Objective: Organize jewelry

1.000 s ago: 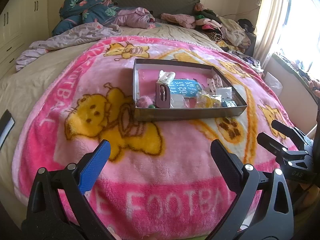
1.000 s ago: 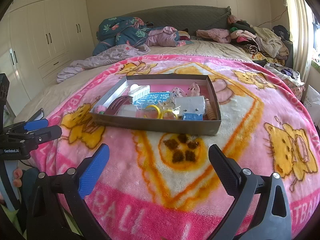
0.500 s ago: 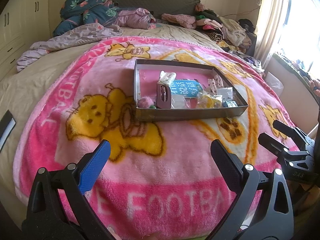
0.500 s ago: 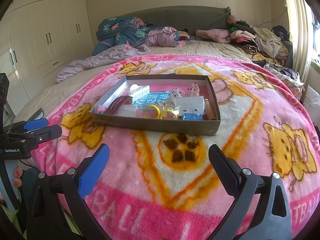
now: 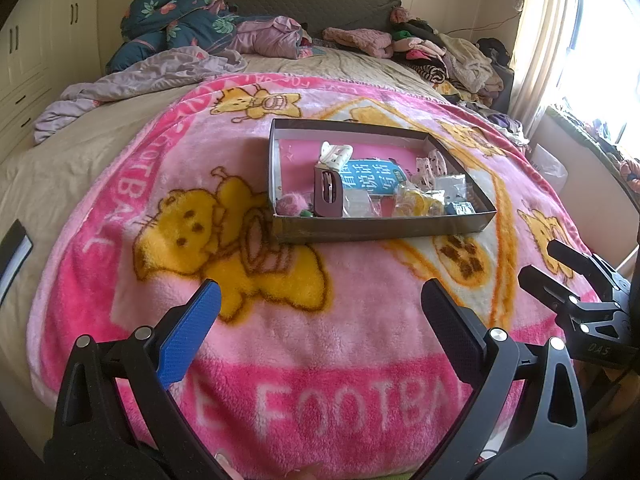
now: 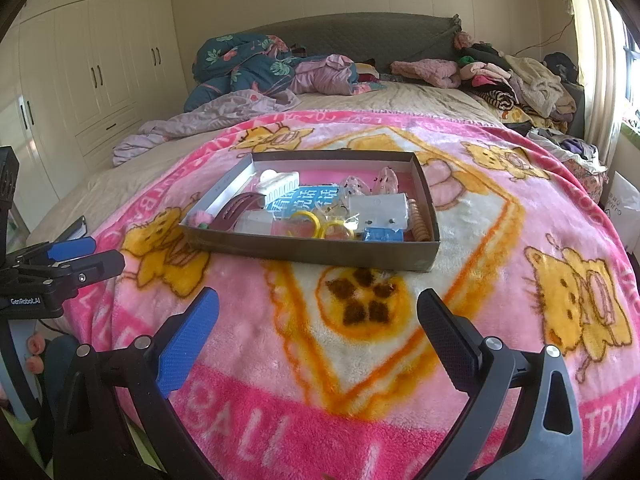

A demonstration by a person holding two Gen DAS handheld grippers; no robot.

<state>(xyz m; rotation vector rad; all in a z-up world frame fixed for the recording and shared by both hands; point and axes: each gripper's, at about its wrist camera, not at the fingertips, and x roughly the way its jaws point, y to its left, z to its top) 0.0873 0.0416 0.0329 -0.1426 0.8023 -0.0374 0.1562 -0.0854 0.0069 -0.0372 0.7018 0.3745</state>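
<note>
Pink cartoon blanket (image 6: 280, 400) covers the bed, and nearest, at six o'clock, the left gripper (image 5: 320, 320) and right gripper (image 6: 316, 320) hover empty, fingers spread wide. Farther out at twelve o'clock sits the shallow grey box (image 6: 312, 250), crowded with yellow rings (image 6: 320, 222), a maroon clip (image 6: 236, 210), packets and beads. Best approach: advance low, choosing one loose piece.

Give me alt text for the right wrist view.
An open right gripper hovers over a pink cartoon blanket on a bed, aimed at a shallow box of jewelry and hair accessories. The left gripper shows at the left edge.
</note>
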